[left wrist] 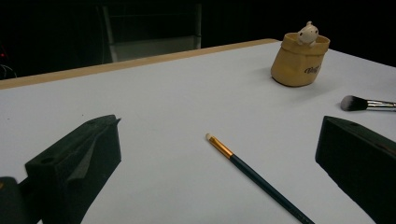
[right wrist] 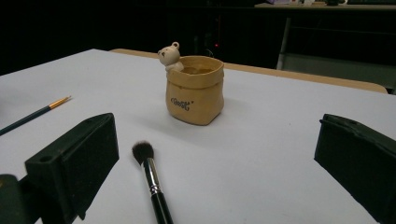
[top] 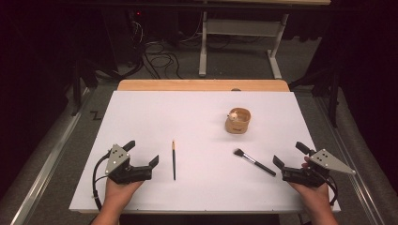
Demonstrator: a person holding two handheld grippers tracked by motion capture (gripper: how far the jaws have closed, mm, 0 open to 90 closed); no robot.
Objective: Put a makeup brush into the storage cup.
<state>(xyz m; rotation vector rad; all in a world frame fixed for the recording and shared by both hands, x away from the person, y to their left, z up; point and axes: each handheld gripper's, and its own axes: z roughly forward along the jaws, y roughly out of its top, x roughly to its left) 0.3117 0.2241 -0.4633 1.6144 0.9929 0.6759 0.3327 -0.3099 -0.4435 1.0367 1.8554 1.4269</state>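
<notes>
High view: both grippers low at the table's (top: 141, 101) near edge.
Left gripper (top: 143, 153): jaws apart, thin brush (top: 173, 160) just beside, lying near-to-far.
Right gripper (top: 291, 155): jaws apart, makeup brush (top: 254, 161) nearer, angled.

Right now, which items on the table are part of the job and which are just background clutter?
Likely in play:
- thin brush, nearest the open left gripper
- makeup brush, nearest the open right gripper
- tan bear cup, probably where the brushes go

Just lying about:
- cables on the floor
- grey table frame behind
- white table itself, only the work surface
</notes>
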